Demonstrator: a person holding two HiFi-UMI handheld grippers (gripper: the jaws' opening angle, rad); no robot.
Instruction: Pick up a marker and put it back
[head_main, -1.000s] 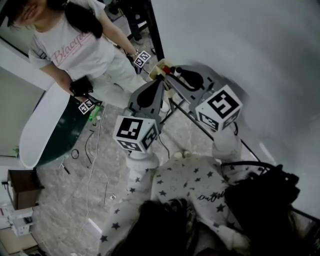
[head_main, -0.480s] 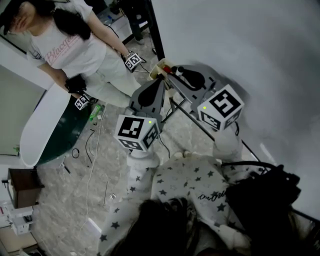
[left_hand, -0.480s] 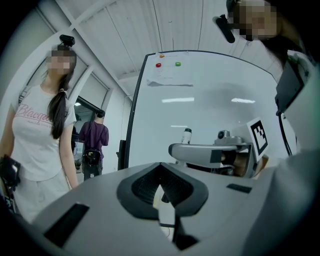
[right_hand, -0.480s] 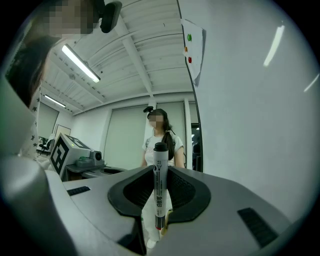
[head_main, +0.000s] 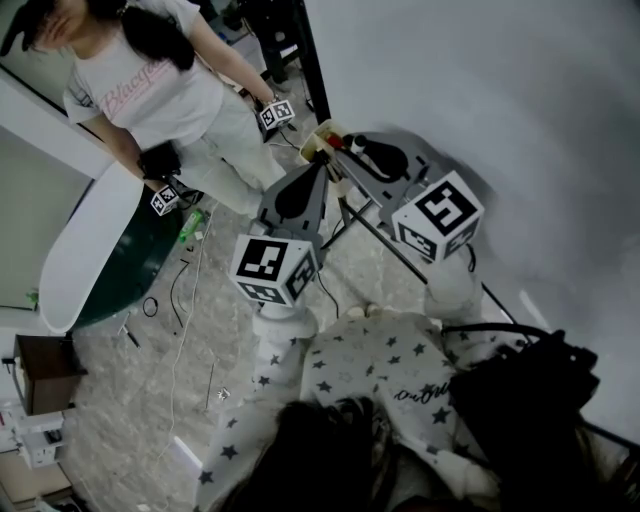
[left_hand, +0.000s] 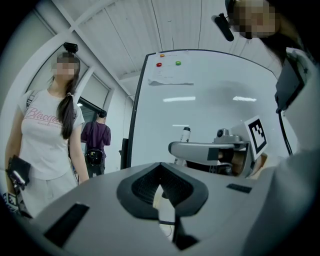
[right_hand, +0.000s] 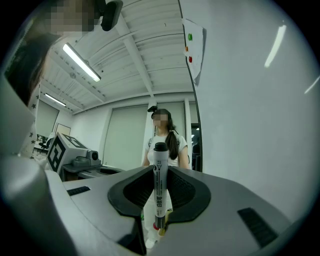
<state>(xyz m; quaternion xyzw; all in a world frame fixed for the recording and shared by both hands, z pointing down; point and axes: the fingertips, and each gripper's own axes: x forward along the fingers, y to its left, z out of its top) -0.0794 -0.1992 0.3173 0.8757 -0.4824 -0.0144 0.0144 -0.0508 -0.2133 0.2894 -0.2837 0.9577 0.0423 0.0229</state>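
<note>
A white marker with a black cap stands upright between the jaws of my right gripper, which is shut on its barrel. In the head view the right gripper points level along the whiteboard, with the marker's dark cap at its tip. My left gripper is beside it, jaws together and nothing between them. In the left gripper view the left gripper shows only a thin slit, and the right gripper holds the marker ahead.
A person in a white T-shirt stands to the left holding other tagged devices. Beside them is a green-topped table with cables on the floor. Red and green magnets pin a sheet high on the whiteboard.
Both grippers have stayed where they were, the marker still in the right one. Only the bystander at the upper left has shifted their arms and body a little.
</note>
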